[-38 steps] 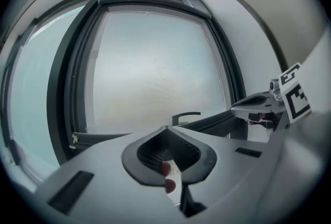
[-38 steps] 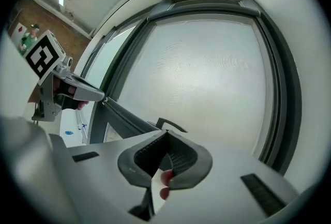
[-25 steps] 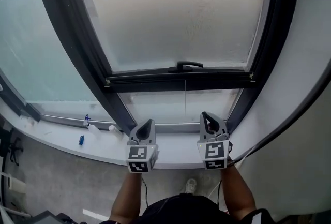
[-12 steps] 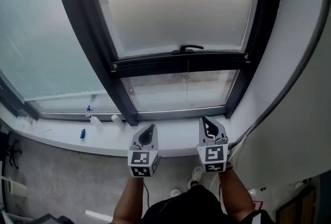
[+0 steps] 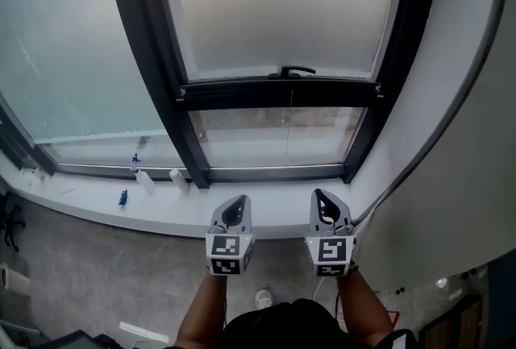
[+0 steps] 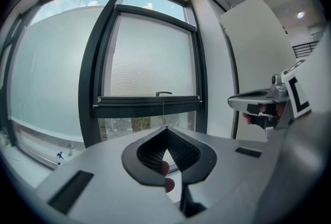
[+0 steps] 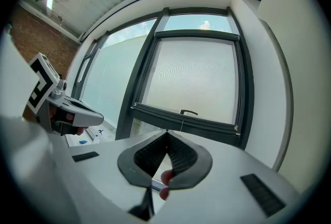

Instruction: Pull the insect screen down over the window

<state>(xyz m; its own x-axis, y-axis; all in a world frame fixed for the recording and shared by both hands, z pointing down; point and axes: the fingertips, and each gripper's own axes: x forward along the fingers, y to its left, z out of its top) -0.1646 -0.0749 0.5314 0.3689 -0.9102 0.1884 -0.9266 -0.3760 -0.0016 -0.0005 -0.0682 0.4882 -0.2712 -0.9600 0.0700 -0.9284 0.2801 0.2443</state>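
White window sill, small blue object lying on it, two small white items just beside.

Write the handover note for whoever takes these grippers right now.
Left gripper: shut, empty, held clear of the window.
Right gripper: shut, empty, beside the left one.
Insect screen: down most of the way. Its bottom bar, with the handle, stops short of the lower frame.
Done: most of the opening is covered.
Left: a strip below the bar is uncovered. Take the handle and pull the bar down to the frame.
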